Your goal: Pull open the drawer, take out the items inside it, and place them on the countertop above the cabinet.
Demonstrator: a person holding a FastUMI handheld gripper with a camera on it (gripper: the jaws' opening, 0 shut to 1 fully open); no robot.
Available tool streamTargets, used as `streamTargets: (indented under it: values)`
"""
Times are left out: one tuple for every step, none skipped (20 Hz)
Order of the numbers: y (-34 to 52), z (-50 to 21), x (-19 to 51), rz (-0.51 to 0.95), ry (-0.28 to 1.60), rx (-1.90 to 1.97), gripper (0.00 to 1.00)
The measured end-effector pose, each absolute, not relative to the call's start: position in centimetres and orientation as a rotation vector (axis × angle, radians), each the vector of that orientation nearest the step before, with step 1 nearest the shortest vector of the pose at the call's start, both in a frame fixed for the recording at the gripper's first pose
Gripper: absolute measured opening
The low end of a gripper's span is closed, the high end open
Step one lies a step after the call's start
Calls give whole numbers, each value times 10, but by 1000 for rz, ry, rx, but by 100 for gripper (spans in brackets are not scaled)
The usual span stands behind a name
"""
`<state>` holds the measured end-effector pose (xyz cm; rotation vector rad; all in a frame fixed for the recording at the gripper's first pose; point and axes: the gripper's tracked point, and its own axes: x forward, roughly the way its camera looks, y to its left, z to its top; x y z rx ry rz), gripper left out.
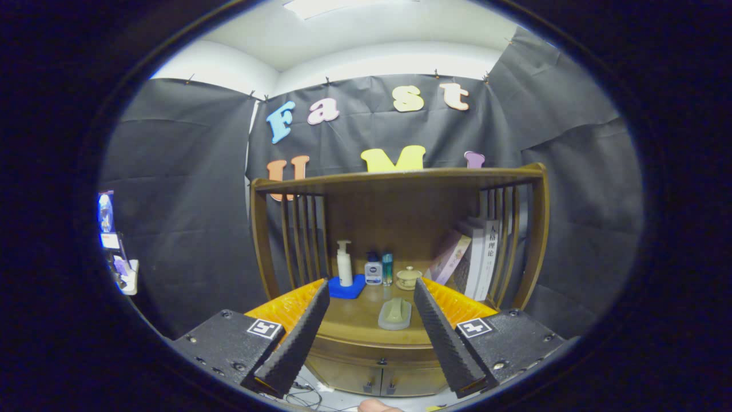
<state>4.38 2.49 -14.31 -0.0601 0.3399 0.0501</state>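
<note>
Straight ahead of your gripper [370, 294] sits the wooden cabinet [400, 240], and your fingers are spread wide apart with nothing between them but air, so you're holding nothing right now. On the countertop [357, 320] between and just beyond the fingertips lies a pale green soap-looking bar in a grey dish [395, 313]. Further back, against the rear panel, you've got a white pump bottle [344, 263] standing on a blue pad [347, 288], then a small white-and-blue bottle [373, 269], a slim teal bottle [388, 268] just beside it, and a little lidded cream pot [409, 277]. A few books [477, 257] lean against the slatted right side, under the top shelf [400, 178]. Down below the countertop edge you can see the drawer [380, 361] front with its small knob, shut flush, and under that two cabinet doors [377, 380] with dark pulls, also closed. Can't tell what's inside the drawer from here. Some cables [303, 395] lie on the floor near the cabinet's foot.
</note>
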Motion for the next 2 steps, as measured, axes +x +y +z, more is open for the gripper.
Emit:
streamTargets:
  values:
    - [25,-134,42,55,333,-69,97]
    - [24,-123,39,57,321,-81,97]
